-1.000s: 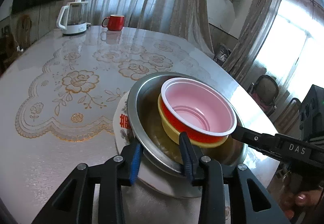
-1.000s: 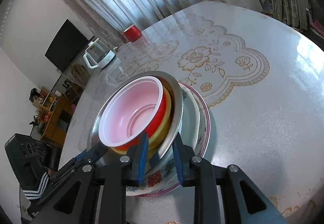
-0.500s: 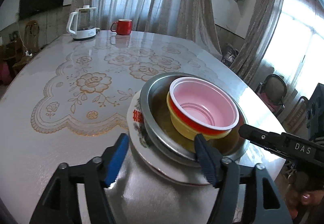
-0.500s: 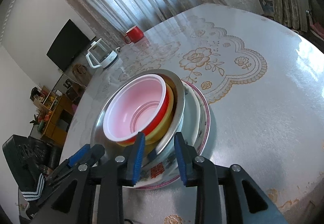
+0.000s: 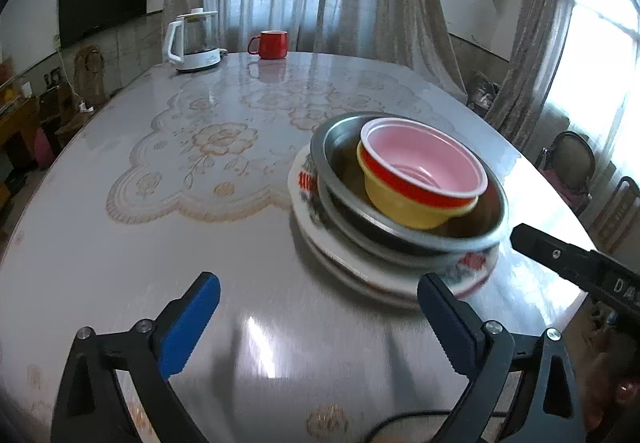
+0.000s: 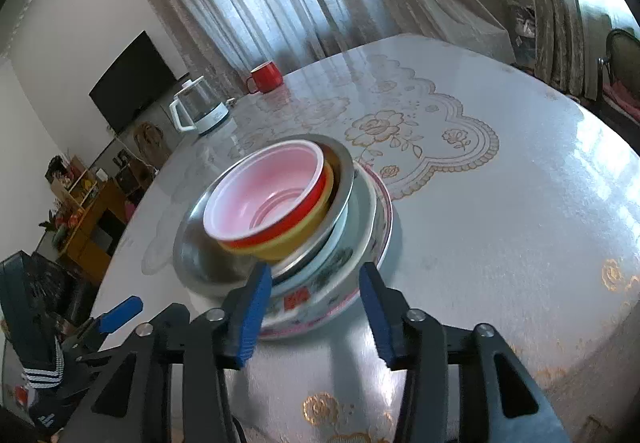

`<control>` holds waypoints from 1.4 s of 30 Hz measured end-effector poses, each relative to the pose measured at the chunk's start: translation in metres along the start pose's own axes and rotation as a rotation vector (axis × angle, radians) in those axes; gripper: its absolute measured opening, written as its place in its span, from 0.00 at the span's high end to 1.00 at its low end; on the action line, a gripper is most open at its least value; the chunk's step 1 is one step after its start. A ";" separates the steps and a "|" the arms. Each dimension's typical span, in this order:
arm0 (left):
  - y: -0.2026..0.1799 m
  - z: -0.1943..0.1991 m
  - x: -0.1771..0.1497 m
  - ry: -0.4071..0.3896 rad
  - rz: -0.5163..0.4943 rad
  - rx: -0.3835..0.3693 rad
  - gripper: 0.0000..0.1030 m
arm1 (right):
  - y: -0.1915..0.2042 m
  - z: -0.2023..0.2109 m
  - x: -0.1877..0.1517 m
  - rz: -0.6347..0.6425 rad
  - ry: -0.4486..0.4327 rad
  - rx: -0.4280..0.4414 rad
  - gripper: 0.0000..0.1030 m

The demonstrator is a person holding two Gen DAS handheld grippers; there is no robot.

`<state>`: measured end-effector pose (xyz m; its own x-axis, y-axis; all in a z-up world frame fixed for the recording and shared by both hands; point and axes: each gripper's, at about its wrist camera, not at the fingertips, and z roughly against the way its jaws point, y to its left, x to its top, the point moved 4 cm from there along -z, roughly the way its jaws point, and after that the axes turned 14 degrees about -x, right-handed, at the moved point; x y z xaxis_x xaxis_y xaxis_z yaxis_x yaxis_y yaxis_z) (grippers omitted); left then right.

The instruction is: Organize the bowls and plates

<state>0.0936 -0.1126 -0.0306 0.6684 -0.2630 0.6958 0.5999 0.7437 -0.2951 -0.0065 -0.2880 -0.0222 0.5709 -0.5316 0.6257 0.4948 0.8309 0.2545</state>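
A red bowl with a pink inside (image 5: 424,163) (image 6: 268,195) sits in a yellow bowl (image 5: 400,203) (image 6: 296,239). Both rest tilted in a steel bowl (image 5: 340,151) (image 6: 200,255) on stacked patterned plates (image 5: 344,255) (image 6: 372,215). My left gripper (image 5: 316,295) is just short of the stack, its jaws opening wide over bare table. My right gripper (image 6: 315,283) is on the other side, jaws opening. The near plate edge lies between its pads, and they do not press it. Its finger (image 5: 560,255) shows at the right of the left wrist view.
A white kettle (image 5: 192,43) (image 6: 198,109) and a red mug (image 5: 272,44) (image 6: 266,77) stand at the far end of the glossy round table (image 5: 160,243). Chairs (image 5: 572,167) stand beyond the table's right edge. A lace pattern covers the middle.
Both grippers let go of the stack's rims, spread their jaws and drew back toward the table's near edge. The stack stays in place.
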 end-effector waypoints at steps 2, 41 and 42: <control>-0.002 0.006 -0.007 0.006 -0.008 0.021 0.00 | 0.003 0.003 -0.008 0.018 -0.005 0.004 0.51; 0.003 0.039 -0.047 0.001 -0.002 0.215 0.00 | 0.020 0.037 -0.072 0.172 -0.111 -0.111 0.30; 0.004 0.039 -0.047 0.002 -0.003 0.214 0.00 | 0.020 0.037 -0.072 0.171 -0.110 -0.111 0.30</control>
<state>0.0475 -0.0735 -0.0387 0.6678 -0.2669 0.6949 0.4948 0.8565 -0.1466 -0.0615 -0.2269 -0.0348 0.5806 -0.3586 0.7310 0.4699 0.8807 0.0588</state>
